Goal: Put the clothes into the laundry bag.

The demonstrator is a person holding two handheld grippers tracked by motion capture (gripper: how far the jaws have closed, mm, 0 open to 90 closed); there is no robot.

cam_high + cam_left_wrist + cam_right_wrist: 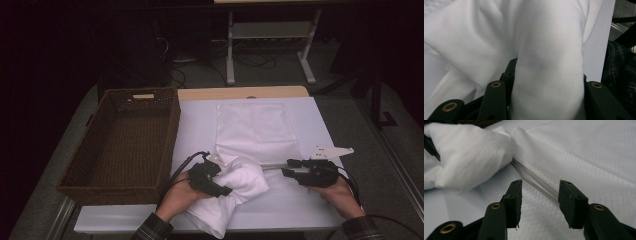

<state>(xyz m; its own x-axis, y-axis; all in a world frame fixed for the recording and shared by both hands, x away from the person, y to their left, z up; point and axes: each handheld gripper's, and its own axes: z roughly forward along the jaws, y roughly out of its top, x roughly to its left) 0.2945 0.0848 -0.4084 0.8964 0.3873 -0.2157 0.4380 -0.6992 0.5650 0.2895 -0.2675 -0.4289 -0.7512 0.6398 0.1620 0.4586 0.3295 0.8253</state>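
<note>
A bunched white cloth lies near the front edge of the white-covered table. My left gripper is shut on it from the left, and in the left gripper view a thick fold of the cloth fills the gap between the jaws of the left gripper. A thin clear strip runs from the bundle to the right. My right gripper points left at it. In the right gripper view the clear strip passes between the parted jaws of the right gripper and touches one pad; the other jaw stands off it.
A brown wicker basket stands at the table's left with nothing in it. A flat folded white cloth lies behind the bundle. A metal table frame and cables sit on the dark floor beyond.
</note>
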